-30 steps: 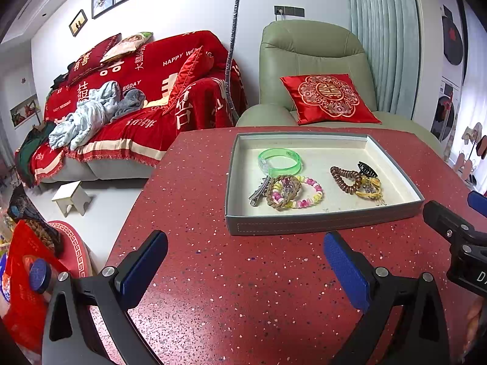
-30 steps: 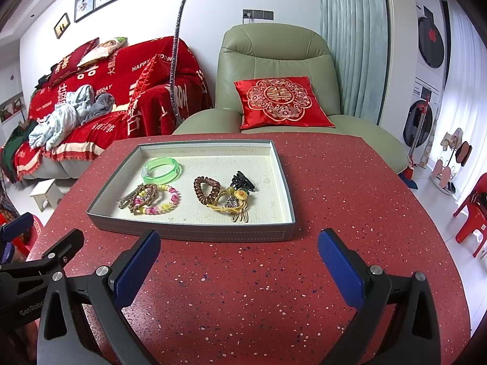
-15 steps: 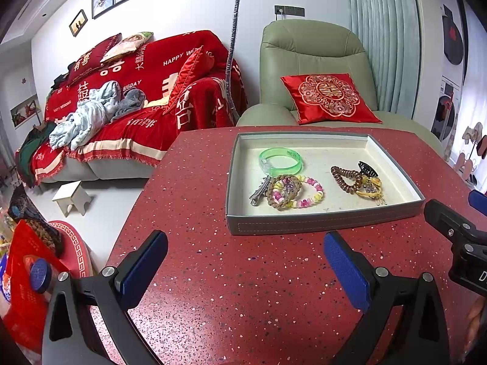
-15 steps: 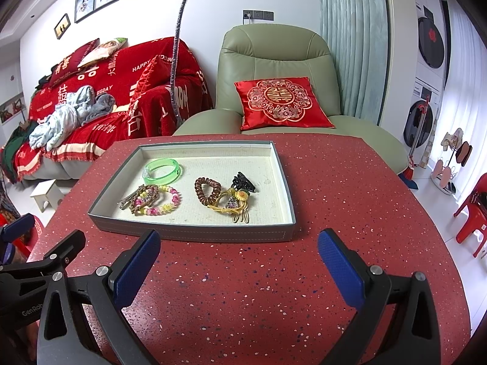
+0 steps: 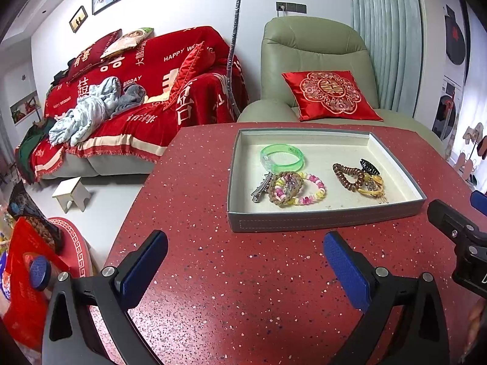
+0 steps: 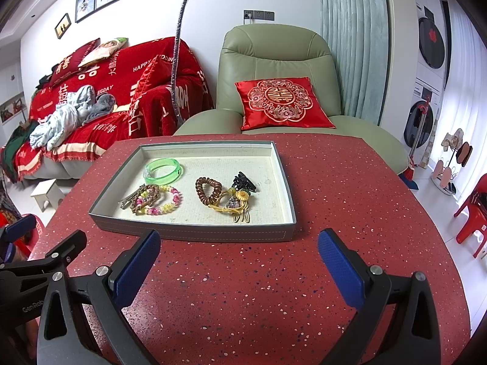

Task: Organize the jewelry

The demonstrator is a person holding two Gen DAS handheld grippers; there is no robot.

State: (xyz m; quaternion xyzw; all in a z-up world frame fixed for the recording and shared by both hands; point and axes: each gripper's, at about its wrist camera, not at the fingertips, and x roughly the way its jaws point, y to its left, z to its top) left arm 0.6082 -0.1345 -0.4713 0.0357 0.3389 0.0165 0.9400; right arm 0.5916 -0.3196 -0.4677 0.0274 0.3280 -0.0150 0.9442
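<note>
A grey tray [image 5: 304, 223] [image 6: 194, 232] with a cream lining sits on the red speckled table. Inside lie a green bangle [image 5: 283, 158] [image 6: 164, 171], a pink and yellow bead bracelet [image 5: 307, 193] [image 6: 161, 205] over a woven ring and a metal clip, a brown spiral hair tie [image 5: 347, 176] [image 6: 208, 190], a black claw clip [image 5: 369, 166] [image 6: 243, 181] and a yellow corded charm [image 5: 373, 187] [image 6: 234, 203]. My left gripper [image 5: 243, 267] is open, empty, short of the tray's near left. My right gripper [image 6: 239, 264] is open, empty, before the tray's near wall.
The table's left edge [image 5: 134, 200] drops to the floor, where a small white stool [image 5: 71, 193] stands. A green armchair [image 6: 274, 91] with a red cushion and a red-covered sofa [image 5: 137, 97] lie beyond the table. Red chairs [image 6: 471, 216] stand at far right.
</note>
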